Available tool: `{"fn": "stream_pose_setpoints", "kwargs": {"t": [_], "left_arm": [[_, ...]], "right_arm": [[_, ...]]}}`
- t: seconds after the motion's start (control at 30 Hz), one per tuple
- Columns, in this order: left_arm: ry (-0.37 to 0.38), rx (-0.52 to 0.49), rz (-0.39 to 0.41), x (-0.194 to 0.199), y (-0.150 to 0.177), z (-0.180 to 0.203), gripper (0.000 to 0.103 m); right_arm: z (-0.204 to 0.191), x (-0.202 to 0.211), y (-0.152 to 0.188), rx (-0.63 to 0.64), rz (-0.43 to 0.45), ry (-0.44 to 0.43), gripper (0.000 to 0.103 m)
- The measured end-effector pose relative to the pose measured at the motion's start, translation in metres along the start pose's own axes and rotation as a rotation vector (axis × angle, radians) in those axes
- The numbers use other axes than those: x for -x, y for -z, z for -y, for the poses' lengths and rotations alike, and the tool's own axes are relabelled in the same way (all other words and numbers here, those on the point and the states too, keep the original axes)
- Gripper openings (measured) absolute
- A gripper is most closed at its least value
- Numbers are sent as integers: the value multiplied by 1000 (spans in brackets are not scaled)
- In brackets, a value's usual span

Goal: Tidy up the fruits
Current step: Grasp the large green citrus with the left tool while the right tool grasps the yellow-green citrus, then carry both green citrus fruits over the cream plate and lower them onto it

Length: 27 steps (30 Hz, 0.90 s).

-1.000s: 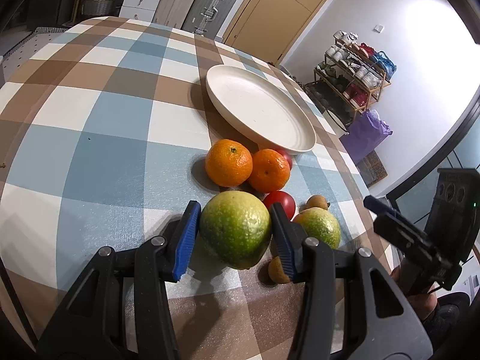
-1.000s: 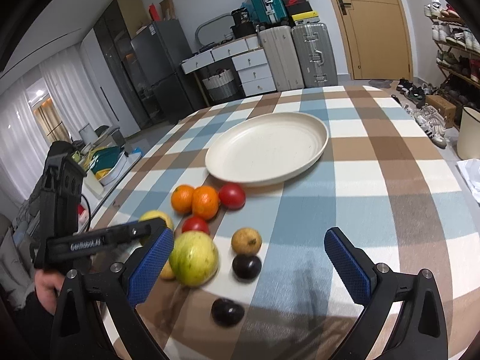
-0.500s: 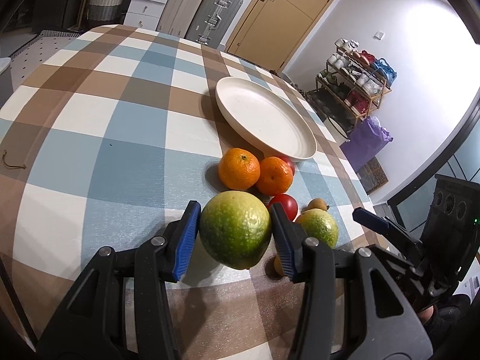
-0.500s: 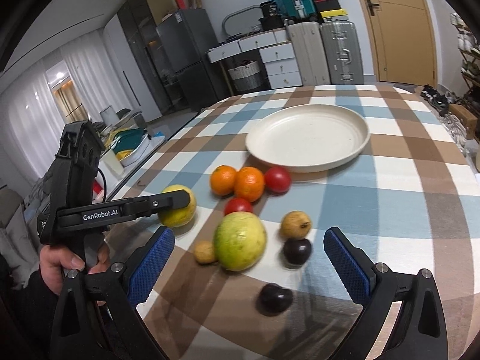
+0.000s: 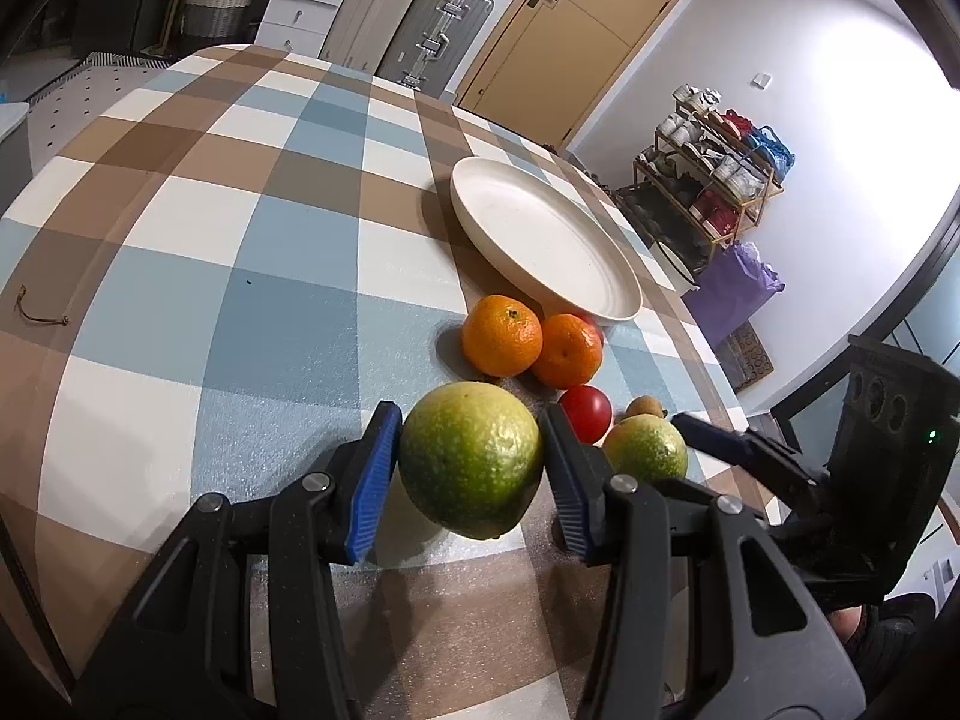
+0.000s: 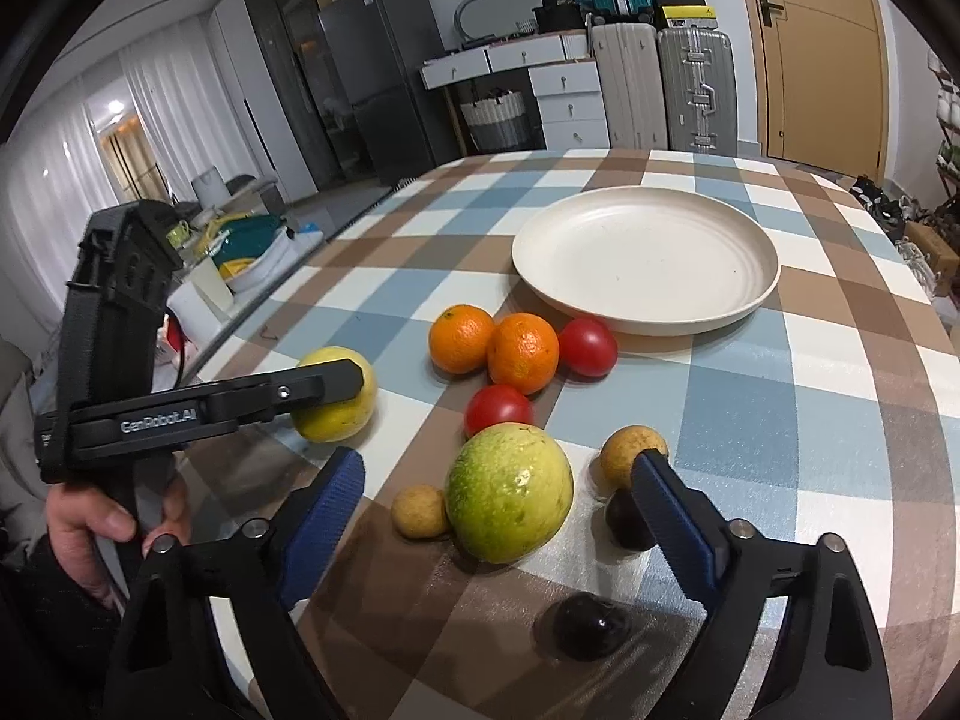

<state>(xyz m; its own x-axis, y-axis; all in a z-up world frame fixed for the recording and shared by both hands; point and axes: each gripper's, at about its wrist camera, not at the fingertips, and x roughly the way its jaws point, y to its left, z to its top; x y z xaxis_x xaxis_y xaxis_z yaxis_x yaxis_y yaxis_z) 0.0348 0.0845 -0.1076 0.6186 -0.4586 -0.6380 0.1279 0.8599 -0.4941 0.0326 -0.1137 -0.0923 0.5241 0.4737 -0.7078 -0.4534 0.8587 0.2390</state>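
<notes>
Blue, brown and white checked tablecloth (image 6: 810,408), cream plate (image 6: 645,300), two orange tangerines (image 6: 522,351).

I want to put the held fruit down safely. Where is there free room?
The white plate is empty. The checked cloth left of the two oranges lies bare. Between the plate and the right hand-held gripper fruit is crowded.

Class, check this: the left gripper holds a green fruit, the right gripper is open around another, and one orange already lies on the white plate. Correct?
Not quite: the white plate is empty in the right wrist view; both oranges sit on the tablecloth beside it. The rest stands.
</notes>
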Motion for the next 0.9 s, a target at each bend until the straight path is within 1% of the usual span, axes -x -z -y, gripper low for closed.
{"fn": "stream_pose_setpoints", "kwargs": {"t": [0.03, 0.07, 0.13, 0.2, 0.27, 0.3, 0.47, 0.6, 0.9], "left_arm": [[0, 1, 0, 0, 0, 0, 45], [3, 3, -1, 0, 0, -1, 45], [4, 5, 0, 0, 0, -2, 45], [7, 9, 0, 1, 2, -4, 45], [5, 9, 1, 1, 2, -4, 45], [6, 8, 1, 1, 2, -4, 45], [10, 1, 8, 2, 0, -4, 45], [13, -6, 12, 3, -4, 1, 45], [10, -44, 22, 3, -28, 19, 45]], "right_arm": [[0, -3, 0, 1, -16, -2, 76], [-1, -6, 0, 2, -29, -1, 74], [-2, -12, 1, 4, -48, 13, 62], [-2, -16, 1, 3, -68, 26, 57], [0, -18, 1, -7, -69, 27, 55], [1, -18, 0, -10, -71, 30, 49], [4, -17, 1, -31, -64, 11, 49], [6, -9, -1, -47, -32, -6, 49], [18, 9, -20, -87, 36, -53, 49]]}}
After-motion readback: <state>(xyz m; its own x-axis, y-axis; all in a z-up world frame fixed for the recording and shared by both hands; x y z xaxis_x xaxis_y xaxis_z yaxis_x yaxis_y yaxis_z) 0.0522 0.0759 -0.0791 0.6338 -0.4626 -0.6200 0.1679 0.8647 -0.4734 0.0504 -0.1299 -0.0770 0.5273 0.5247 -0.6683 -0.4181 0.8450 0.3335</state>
